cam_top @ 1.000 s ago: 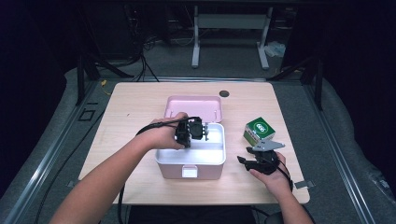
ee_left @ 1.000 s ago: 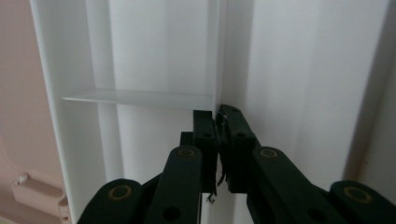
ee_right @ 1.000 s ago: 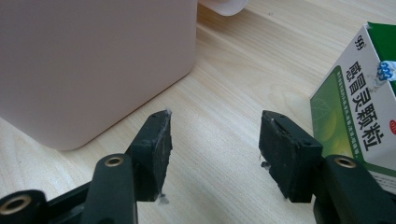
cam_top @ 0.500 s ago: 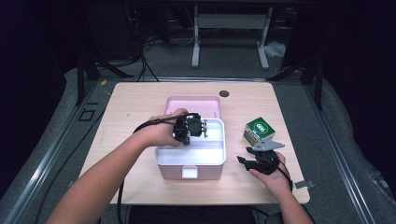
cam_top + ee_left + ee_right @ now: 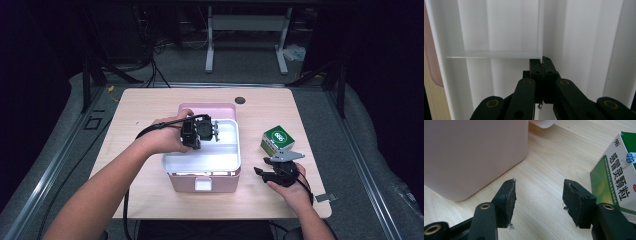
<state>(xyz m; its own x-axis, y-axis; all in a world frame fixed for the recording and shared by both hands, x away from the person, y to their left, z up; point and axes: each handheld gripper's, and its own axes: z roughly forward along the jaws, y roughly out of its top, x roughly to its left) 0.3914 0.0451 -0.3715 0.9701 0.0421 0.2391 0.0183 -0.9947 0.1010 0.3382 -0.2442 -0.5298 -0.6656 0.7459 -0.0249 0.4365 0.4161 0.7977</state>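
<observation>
A pink box stands open at the table's middle, its lid lying back behind it. A white tray rests in its top, lifted slightly. My left gripper reaches over the tray's far part. In the left gripper view its jaws are shut on the thin edge of the tray's white partition. My right gripper rests low on the table right of the box, open with nothing between its fingers. A green medicine carton stands just beyond it.
The pink box's wall is close on the left of the right gripper, and the green carton close on its right. A dark round hole marks the table's far side. Bare wooden tabletop lies left of the box.
My left hand has risen a little with the gripper shut on the partition, and the white tray has come up with it. The right gripper has not moved.
</observation>
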